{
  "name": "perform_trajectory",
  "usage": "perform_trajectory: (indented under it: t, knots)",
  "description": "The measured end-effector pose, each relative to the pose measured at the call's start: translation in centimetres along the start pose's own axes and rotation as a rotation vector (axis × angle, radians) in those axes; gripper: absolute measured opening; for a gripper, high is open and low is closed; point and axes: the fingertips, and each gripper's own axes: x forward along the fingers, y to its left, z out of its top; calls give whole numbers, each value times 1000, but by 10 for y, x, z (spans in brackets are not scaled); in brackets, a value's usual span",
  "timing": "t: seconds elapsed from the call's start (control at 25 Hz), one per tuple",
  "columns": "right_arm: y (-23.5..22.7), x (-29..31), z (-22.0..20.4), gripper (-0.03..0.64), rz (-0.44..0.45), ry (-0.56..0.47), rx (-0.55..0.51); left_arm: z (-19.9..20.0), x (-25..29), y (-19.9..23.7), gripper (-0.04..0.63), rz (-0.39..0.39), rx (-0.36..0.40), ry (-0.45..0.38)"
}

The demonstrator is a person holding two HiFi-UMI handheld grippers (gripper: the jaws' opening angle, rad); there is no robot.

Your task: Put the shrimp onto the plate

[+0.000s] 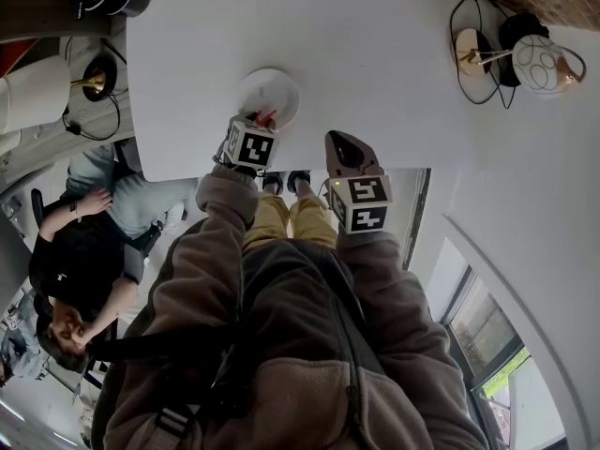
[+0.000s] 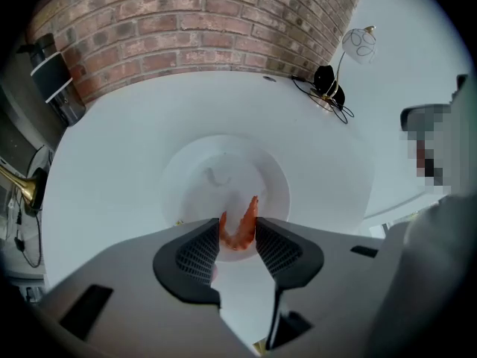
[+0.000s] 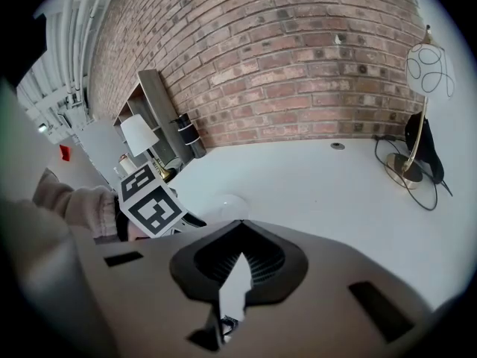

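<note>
The left gripper point(image 2: 238, 230), reaching forward over the desk point(image 2: 127, 140), pinches the shrimp point(image 2: 241, 221) between its jaws above the plate's point(image 2: 277, 176) near rim (one tip pointing plateward); the right gripper point(image 3: 238, 227) hangs by the desk edge, jaws together, empty.

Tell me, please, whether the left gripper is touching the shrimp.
Touching. The left gripper view shows the shrimp pinched between the two jaws of the left gripper, with a jaw pad pressed against each of its sides and no gap.
</note>
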Motion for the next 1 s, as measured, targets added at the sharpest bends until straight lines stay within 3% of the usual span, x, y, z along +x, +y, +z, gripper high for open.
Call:
perform_trajectory:
  t: [1.0]
  knots:
    - [-2,-13,-10,2,13,-1,34,-2,5,-3,147,4,52,89]
